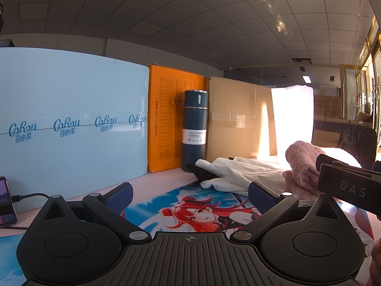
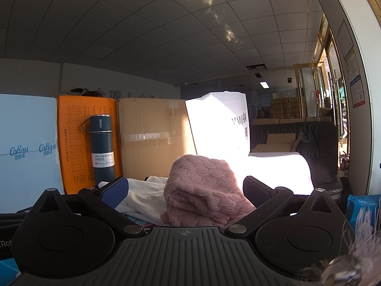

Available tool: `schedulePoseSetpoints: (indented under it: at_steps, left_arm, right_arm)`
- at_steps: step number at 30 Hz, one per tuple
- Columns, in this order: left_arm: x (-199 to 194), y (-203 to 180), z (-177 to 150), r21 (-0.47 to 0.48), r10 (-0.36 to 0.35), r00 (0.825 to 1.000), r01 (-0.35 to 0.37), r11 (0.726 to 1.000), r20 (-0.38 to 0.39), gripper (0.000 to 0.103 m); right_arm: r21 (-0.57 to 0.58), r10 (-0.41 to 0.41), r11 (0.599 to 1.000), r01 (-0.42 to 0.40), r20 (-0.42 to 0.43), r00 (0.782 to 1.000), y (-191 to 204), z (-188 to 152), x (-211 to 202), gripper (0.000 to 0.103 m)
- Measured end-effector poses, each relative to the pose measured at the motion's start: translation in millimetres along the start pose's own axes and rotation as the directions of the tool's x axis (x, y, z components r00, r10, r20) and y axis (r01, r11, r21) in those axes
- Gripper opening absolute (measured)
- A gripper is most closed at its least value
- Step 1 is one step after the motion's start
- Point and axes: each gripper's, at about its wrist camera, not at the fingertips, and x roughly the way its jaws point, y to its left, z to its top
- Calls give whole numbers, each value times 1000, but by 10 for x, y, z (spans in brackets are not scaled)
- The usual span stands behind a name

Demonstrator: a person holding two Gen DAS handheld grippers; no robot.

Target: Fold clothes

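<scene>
A pink knitted sweater [image 2: 202, 190] lies bunched on the table, just beyond my right gripper [image 2: 185, 188], which is open with the sweater between and beyond its blue pads. A white garment [image 1: 240, 174] lies crumpled to the sweater's left, over something black; it also shows in the right wrist view [image 2: 142, 195]. My left gripper [image 1: 189, 195] is open and empty above a cartoon-printed mat [image 1: 197, 212], short of the white garment. The sweater shows at the right of the left wrist view [image 1: 302, 164], partly behind the right gripper's body [image 1: 345, 186].
A dark blue vacuum bottle [image 1: 194, 128] stands at the back against an orange box [image 1: 166, 119]. A pale blue carton [image 1: 71, 128], a brown cardboard box [image 1: 238, 119] and a white paper bag [image 2: 221, 124] line the back. A phone [image 1: 6, 200] with a cable lies at left.
</scene>
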Motion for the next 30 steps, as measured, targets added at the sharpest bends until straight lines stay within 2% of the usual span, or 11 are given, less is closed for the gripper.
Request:
schedulePoseSetpoints:
  at_steps: [30]
  left_arm:
    - [-3,4,3,-3,-15,1000,15,1000,-1,103]
  right_arm:
    - [-5,5,1000,-5,-7,1000,17,-1,3,103]
